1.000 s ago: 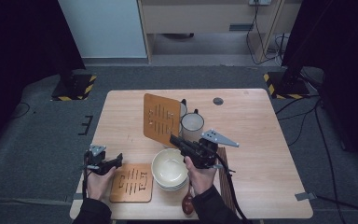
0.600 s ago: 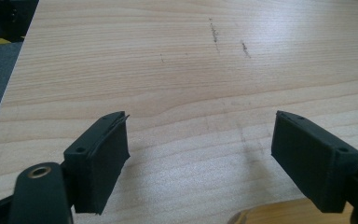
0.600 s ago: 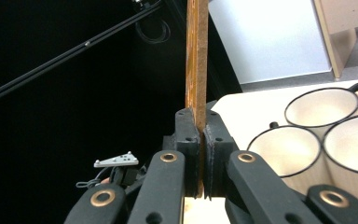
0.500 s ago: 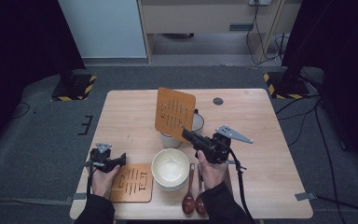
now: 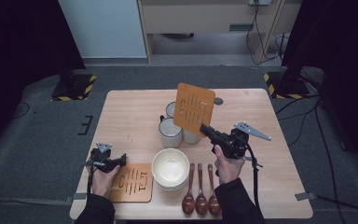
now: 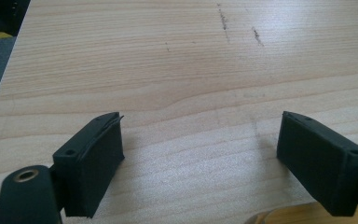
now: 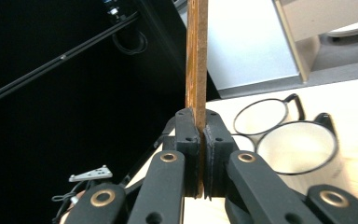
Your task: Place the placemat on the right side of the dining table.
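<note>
**Second mat carried aloft**

High view: the wooden mat (image 5: 194,109) is held above the mugs (image 5: 170,132) by the right claw (image 5: 205,129), at twelve o'clock of the bowl (image 5: 170,167).

Left gripper view: the left claw (image 6: 223,161), just widened, is released over the bare surface (image 6: 177,70).

Right gripper view: the mat's edge is clenched upright; a clear landing spot is judged needed next.

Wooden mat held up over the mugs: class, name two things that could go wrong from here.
1. The right gripper pinches the wooden mat only by its lower edge, so it could swing or slip out.
2. The mat hangs above the mugs; lowered carelessly, it might strike one and tip it.
</note>
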`<state>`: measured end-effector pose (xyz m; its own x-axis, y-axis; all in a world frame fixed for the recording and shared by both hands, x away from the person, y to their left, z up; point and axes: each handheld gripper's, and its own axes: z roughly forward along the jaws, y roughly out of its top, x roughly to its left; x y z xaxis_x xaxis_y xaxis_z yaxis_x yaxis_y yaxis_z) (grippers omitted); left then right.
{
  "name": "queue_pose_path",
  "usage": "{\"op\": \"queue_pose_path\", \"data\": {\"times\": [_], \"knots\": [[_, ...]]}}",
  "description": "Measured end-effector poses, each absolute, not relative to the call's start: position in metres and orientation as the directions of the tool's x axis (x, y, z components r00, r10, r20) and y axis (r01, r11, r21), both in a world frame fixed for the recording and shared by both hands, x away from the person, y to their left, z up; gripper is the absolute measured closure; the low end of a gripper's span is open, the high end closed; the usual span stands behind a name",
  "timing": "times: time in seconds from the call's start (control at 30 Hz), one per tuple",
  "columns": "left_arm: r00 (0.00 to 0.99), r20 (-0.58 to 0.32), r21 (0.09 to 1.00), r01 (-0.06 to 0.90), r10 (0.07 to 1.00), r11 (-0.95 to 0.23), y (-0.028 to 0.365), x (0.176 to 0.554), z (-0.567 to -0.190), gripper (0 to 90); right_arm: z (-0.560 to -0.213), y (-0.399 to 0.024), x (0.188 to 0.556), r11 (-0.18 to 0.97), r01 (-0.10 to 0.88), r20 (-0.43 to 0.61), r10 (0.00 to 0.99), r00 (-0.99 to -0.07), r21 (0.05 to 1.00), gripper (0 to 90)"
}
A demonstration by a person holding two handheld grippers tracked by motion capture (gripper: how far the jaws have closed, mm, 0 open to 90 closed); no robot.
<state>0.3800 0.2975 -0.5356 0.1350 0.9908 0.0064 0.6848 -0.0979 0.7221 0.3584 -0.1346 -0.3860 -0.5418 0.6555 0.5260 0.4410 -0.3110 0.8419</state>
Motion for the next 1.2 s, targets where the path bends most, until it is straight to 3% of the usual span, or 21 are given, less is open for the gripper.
{"op": "queue_pose_path", "data": {"times": [0.83, 1.2], "knots": [[0.103, 0.003, 0.701, 0.709, 0.995, -0.076, 0.298, 0.383, -0.537, 0.2, -0.384, -0.189, 0.365, -0.312, 0.439, 0.514, 0.711, -0.48, 0.843, 87.1], [0.098, 0.003, 0.699, 0.712, 0.995, -0.072, 0.298, 0.383, -0.537, 0.0, -0.39, -0.204, 0.365, -0.317, 0.443, 0.515, 0.727, -0.453, 0.838, 87.1]]}}
